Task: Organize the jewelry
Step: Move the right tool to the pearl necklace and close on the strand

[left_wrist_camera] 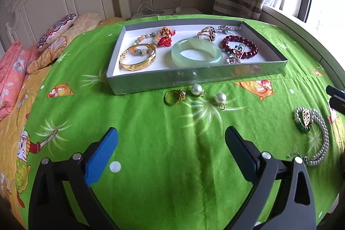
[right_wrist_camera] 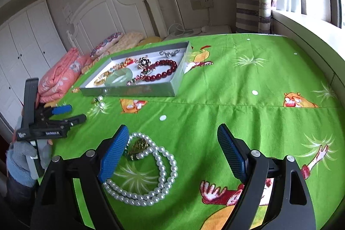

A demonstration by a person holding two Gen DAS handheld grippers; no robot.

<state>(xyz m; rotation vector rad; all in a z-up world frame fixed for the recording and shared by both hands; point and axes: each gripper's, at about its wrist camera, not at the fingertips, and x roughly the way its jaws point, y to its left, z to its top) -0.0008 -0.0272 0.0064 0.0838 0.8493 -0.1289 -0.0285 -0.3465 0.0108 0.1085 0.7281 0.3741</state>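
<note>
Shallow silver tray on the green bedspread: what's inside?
In the silver tray: gold bangle, jade bangle, red bead bracelet, pastel beads, rings, brooches. Beneath them, hidden.

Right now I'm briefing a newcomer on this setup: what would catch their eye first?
The bright green cartoon bedspread fills both views. On it sits a shallow grey tray of jewelry, with a pale jade bangle in the middle and a gold bangle to its left. A pearl necklace lies loose between the open right gripper's fingers.

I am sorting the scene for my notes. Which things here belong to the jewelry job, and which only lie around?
Job: tray, gold ring, two pearl pendants, pearl necklace, left tool, right tool.

Lying about: pillows, folded pink blanket, wall charger.
</note>
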